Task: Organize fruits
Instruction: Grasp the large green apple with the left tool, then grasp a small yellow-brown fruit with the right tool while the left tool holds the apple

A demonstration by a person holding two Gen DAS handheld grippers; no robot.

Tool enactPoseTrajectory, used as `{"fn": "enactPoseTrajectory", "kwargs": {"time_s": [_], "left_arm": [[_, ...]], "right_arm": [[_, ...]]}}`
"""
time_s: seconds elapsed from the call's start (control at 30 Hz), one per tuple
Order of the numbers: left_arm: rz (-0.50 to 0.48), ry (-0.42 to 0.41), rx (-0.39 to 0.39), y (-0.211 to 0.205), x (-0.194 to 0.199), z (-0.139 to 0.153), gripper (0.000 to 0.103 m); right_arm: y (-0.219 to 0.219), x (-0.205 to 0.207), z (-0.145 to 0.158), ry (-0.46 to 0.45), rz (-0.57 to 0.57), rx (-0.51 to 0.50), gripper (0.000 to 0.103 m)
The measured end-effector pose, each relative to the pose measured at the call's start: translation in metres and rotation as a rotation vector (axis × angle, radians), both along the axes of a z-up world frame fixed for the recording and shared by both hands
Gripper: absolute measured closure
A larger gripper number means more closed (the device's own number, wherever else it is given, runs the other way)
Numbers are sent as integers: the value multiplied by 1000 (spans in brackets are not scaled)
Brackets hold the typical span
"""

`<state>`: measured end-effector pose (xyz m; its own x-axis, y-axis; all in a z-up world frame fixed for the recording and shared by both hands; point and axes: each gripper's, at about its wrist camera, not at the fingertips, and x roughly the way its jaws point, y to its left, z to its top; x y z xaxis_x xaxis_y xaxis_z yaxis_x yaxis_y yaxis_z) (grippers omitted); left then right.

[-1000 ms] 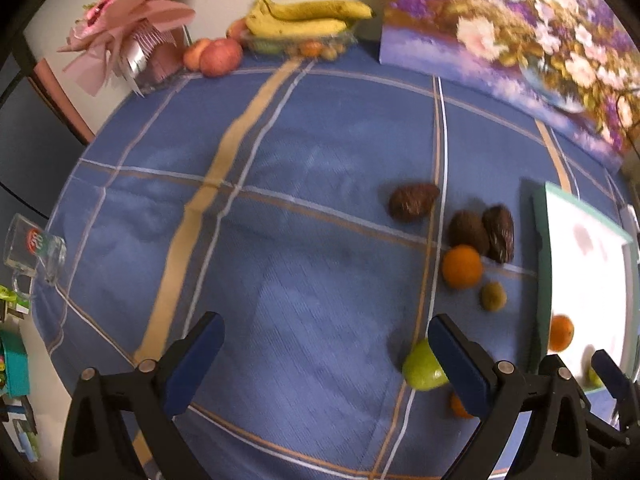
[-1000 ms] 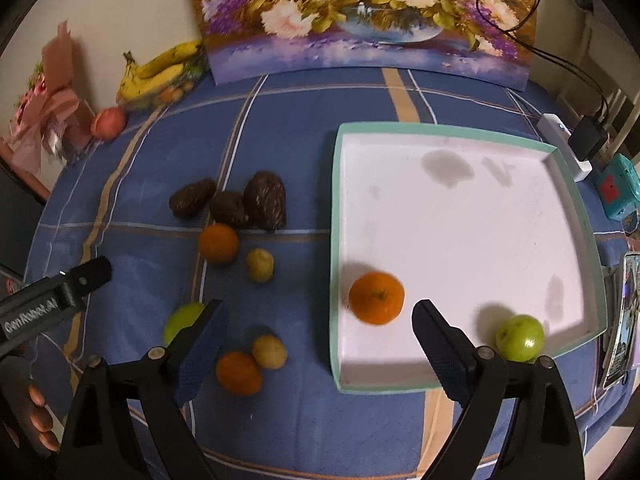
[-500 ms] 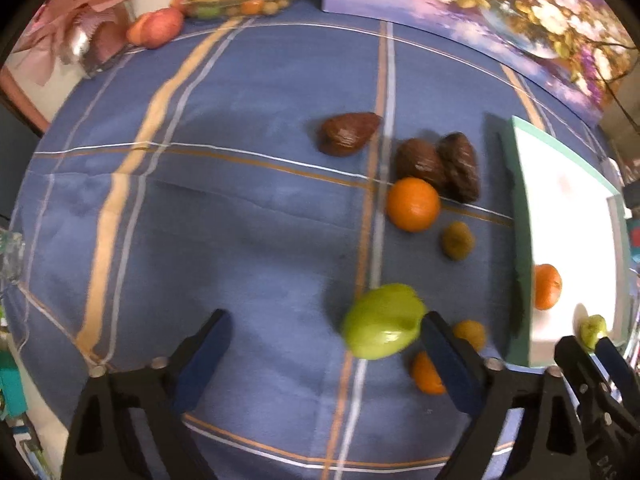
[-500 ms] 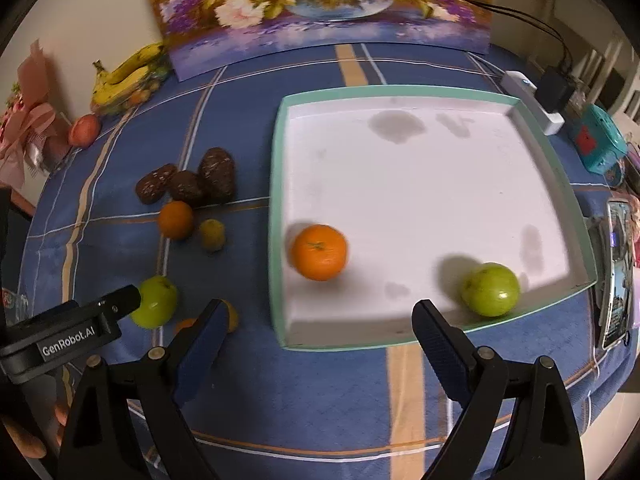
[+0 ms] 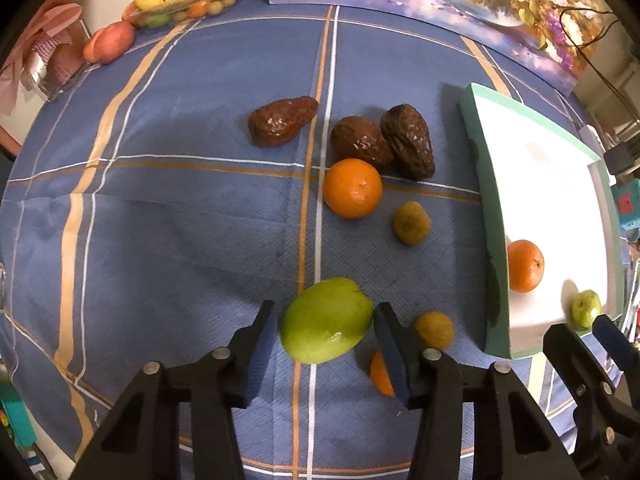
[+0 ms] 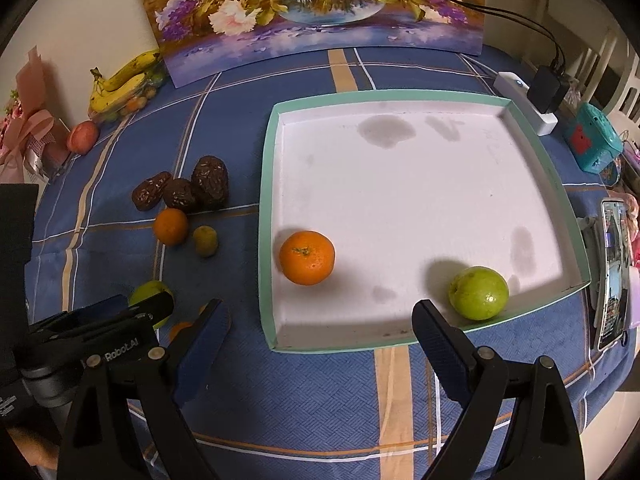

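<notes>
Left claw closing in on the green fruit – tray waits to the right

My left claw (image 5: pixel 326 334) sits low over the blue worktop (image 5: pixel 180 208) with its jaws narrowed around the green fruit (image 5: pixel 326 320); I cannot tell whether the pads touch its skin yet. My right claw (image 6: pixel 320 334) hangs wide open and holding nothing at the near rim of the tray (image 6: pixel 266 208), where 1 orange (image 6: pixel 307 257) and 1 green fruit (image 6: pixel 478 293) already lie. I judge the fruit firm, smooth and a bit slippery, fairly light – I would squeeze it across its widest part, gently enough not to bruise it. Another orange (image 5: pixel 352 188), 2 small brownish fruits and 3 dark wrinkled ones lie beyond it
</notes>
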<state>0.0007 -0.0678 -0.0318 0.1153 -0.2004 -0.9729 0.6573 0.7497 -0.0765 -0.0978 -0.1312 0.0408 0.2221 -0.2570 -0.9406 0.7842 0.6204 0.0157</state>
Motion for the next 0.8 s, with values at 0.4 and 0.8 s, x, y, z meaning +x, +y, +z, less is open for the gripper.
{"fn": "enactPoseTrajectory", "kwargs": {"time_s": [0.4,0.8], "left_arm": [[143,16,-23,30,31,3,52],[231,41,-66,52,45,9,52]], "right_arm": [[5,8,6,-76,34,26,10],[27,42,-18,-152,178,165,65]]}}
